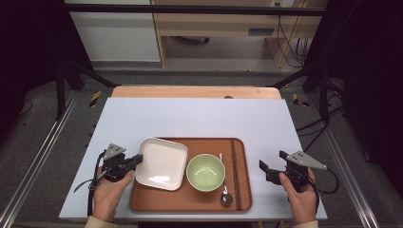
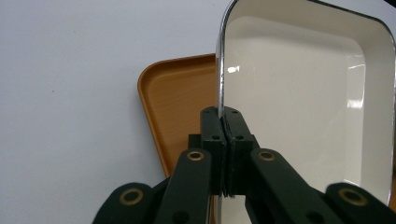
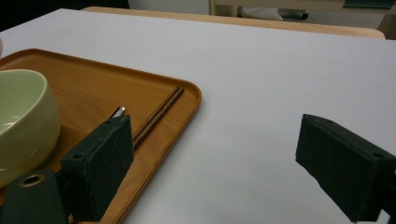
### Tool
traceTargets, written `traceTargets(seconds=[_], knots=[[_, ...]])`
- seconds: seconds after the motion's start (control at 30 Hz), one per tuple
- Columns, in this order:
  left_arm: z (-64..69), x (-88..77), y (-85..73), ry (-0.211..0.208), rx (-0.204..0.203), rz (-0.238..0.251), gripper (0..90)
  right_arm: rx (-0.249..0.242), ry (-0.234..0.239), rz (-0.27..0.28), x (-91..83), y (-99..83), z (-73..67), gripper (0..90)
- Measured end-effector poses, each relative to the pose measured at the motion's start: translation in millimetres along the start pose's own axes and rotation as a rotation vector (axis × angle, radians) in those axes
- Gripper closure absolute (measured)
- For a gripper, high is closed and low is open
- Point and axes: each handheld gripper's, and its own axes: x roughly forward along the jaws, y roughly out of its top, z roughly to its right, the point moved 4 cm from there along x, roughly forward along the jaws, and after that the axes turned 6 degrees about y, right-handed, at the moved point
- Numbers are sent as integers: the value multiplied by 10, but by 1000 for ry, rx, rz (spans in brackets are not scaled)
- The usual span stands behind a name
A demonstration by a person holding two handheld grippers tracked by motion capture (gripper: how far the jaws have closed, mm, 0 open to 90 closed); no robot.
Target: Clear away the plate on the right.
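Observation:
A white square plate (image 1: pixel 161 163) with a dark rim lies on the left part of the brown tray (image 1: pixel 190 202). My left gripper (image 1: pixel 138 159) is shut on the plate's left rim; in the left gripper view its pads (image 2: pixel 226 122) pinch the plate (image 2: pixel 308 93) edge, with the tray (image 2: pixel 180 93) beneath. A green bowl (image 1: pixel 205 172) sits mid-tray, with a spoon (image 1: pixel 225 194) and dark chopsticks (image 1: pixel 235 173) to its right. My right gripper (image 1: pixel 270 171) stands open over the table, right of the tray, holding nothing. Its view shows the bowl (image 3: pixel 23 121) and chopsticks (image 3: pixel 159 114).
The white tabletop (image 1: pixel 199 118) stretches wide behind the tray and on both sides of it. A wooden strip (image 1: pixel 195 91) runs along the far edge. Dark frame posts and cables stand beyond the table corners.

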Motion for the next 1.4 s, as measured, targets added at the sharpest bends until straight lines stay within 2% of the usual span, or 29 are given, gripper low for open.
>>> traceTargets(seconds=[0.1, 0.17, 0.33, 0.53, 0.83, 1.17, 1.2, 1.27, 1.4], knots=[[-14, 69, 12, 0, -10, -6, 885, 5, 7, -6, 7, -6, -3, 112], [-38, 124, 5, -21, -35, -20, 885, 10, 8, -11, 14, -13, -4, 111], [-88, 266, -25, -22, -68, -48, 885, 13, 16, -18, 27, -25, -4, 111], [-94, 353, -25, -27, -80, -68, 884, 17, 25, -30, 44, -39, -5, 110], [-125, 424, -52, -42, -125, -92, 884, 13, 30, -43, 64, -45, -4, 110], [-113, 455, -93, -41, -128, -118, 881, 7, 36, -49, 75, -50, -8, 112], [-116, 477, -90, -49, -115, -99, 881, 7, 36, -51, 76, -52, -6, 112], [-112, 467, -107, -39, -128, -124, 880, 8, 34, -53, 77, -54, -3, 112], [-112, 475, -121, -42, -128, -123, 877, 6, 36, -53, 77, -53, -5, 112]])
